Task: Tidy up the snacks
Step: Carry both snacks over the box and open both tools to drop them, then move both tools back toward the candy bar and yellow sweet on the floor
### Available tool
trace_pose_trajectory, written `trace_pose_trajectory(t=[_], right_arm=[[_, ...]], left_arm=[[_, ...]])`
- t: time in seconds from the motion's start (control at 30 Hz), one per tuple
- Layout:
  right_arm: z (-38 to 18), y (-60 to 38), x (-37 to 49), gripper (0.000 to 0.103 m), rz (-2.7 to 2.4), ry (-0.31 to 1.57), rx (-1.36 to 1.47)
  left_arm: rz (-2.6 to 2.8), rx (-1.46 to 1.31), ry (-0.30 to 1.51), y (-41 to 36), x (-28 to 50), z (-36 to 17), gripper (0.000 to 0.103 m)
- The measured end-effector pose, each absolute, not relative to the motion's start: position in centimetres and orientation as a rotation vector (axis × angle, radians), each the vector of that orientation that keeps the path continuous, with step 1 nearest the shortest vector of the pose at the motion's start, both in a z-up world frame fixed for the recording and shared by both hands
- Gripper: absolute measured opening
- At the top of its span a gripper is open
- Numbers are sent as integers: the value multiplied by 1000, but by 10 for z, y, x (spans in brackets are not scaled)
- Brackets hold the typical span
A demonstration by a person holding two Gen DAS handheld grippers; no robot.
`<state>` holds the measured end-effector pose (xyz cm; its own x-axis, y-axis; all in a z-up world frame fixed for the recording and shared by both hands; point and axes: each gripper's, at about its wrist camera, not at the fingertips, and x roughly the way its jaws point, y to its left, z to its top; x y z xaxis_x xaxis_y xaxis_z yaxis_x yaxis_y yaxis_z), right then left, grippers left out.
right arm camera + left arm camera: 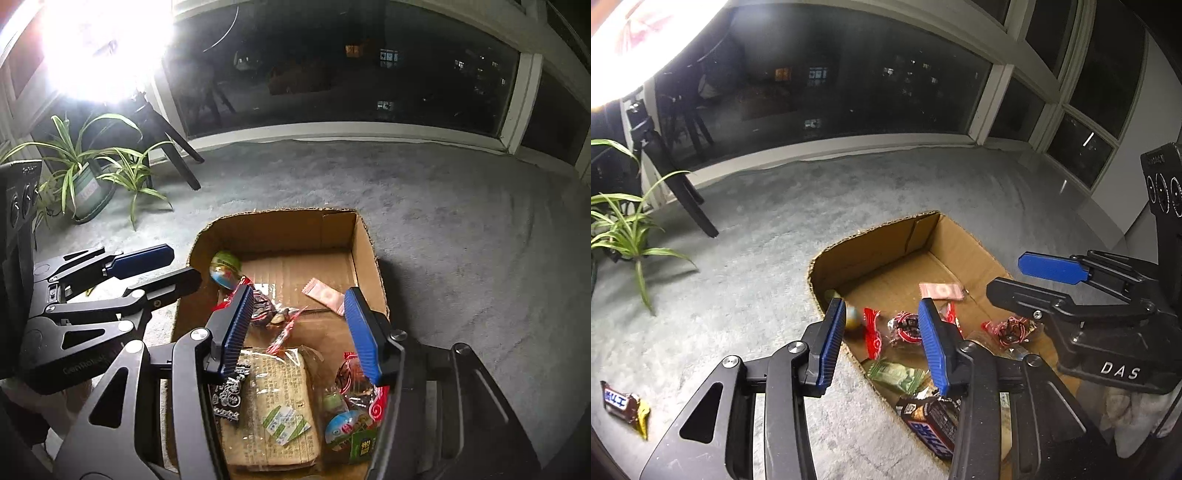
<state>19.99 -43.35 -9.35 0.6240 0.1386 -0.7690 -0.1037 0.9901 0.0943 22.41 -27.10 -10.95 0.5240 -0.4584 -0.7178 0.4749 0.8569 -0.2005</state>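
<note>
An open cardboard box (886, 236) (280, 229) sits on grey carpet and holds several wrapped snacks. In the left wrist view I see red-wrapped candies (903, 328), a green packet (895, 374), a pink sachet (940, 290) and a Snickers bar (931, 424). Another Snickers bar (622, 402) lies on the carpet at far left. My left gripper (882, 347) is open and empty over the box's left wall. My right gripper (299, 332) is open and empty above a large beige packet (273, 402), a capsule toy (223, 273) and the pink sachet (323, 295).
A potted spider plant (88, 184) and black tripod legs (181, 147) stand at the left by the dark window. A bright lamp (103, 48) glares at top left. Grey carpet (480, 240) surrounds the box. Each gripper shows in the other's view, the right (1071, 291) and the left (122, 280).
</note>
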Motion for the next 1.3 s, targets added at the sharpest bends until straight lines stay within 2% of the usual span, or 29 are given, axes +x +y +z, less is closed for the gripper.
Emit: trace_pose_trajectory(t=[0.37, 0.4, 0.43, 0.47, 0.7, 0.83, 0.87, 0.93, 1.3], right_arm=[[-70, -411, 176, 54, 154, 838, 34], [-68, -407, 173, 57, 153, 833, 29], [-66, -403, 170, 66, 153, 828, 27], [-63, -399, 167, 68, 154, 819, 26], [-55, -365, 157, 68, 192, 807, 18], [-58, -340, 157, 69, 234, 826, 5], [-59, -333, 157, 77, 243, 832, -2], [-62, -320, 158, 86, 263, 836, -18], [-75, -246, 184, 86, 416, 853, -55]], left_arm=[[-532, 35, 784, -247, 197, -83, 39], [-529, 37, 778, -245, 194, -81, 39], [-524, 39, 769, -241, 191, -78, 39], [-520, 42, 762, -237, 188, -75, 39], [-491, 21, 758, -203, 177, -70, 39], [-448, 10, 772, -171, 174, -75, 39], [-432, 3, 779, -161, 174, -78, 39], [-397, -10, 798, -140, 175, -84, 39], [-159, -85, 882, -4, 191, -103, 39]])
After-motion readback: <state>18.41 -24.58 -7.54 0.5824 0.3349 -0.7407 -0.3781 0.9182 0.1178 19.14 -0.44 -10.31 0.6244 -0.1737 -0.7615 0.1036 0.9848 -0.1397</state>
